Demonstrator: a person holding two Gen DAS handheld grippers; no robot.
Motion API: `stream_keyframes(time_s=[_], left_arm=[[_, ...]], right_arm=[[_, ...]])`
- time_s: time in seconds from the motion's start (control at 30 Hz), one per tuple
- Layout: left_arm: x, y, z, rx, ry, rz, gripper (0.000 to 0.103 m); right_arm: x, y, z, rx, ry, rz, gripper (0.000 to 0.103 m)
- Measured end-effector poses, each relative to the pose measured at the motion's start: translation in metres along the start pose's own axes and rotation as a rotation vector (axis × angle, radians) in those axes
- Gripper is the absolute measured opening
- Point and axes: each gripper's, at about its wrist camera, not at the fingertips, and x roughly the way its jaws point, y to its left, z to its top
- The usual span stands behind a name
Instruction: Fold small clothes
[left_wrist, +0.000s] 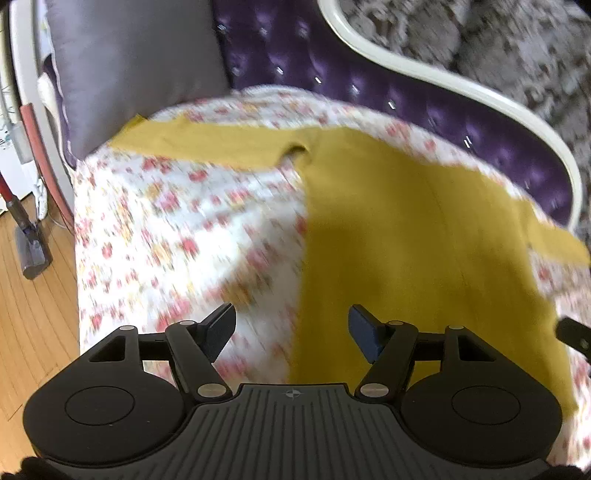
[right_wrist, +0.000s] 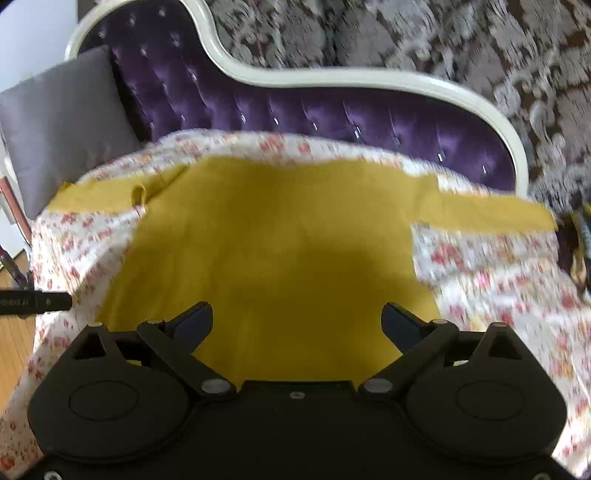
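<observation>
A mustard-yellow long-sleeved top lies spread flat on a floral cover, both sleeves stretched out sideways. My left gripper hovers open above the top's left side edge near the hem, with nothing between its fingers. Over the middle of the lower part of the top my right gripper stands wide open, also holding nothing. A black piece of the other gripper shows at the right edge of the left wrist view and at the left edge of the right wrist view.
The cover drapes a purple tufted sofa with a white curved frame. A grey cushion leans at the sofa's left end. Wooden floor and a vacuum cleaner lie to the left; patterned grey wall behind.
</observation>
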Motion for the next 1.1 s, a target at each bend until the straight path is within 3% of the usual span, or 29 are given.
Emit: stream_keyframes(time_s=[0.13,0.3,0.5,0.7,1.1], left_arm=[[0.018,0.026,0.026,-0.037,-0.042,0.04,0.066],[0.047,0.069,0.062,-0.094,-0.103,0.076,0.066],[0.085,0.108,0.099,-0.103,-0.166,0.172,0.066],[0.124,0.142,0.125,-0.159,-0.161,0.153,0.066],[0.18,0.183,0.144,-0.252,-0.096,0.132,0.066]], right_arm=[[0.012,0.004,0.011,0.005,-0.014,0.056,0.092],[0.034,0.022,0.019,-0.073,-0.037,0.035,0.088],[0.062,0.028,0.027,-0.022,-0.029,0.095,0.088],[0.087,0.035,0.035,-0.004,-0.013,0.115,0.088],[0.11,0.041,0.046,0.006,-0.003,0.164,0.088]])
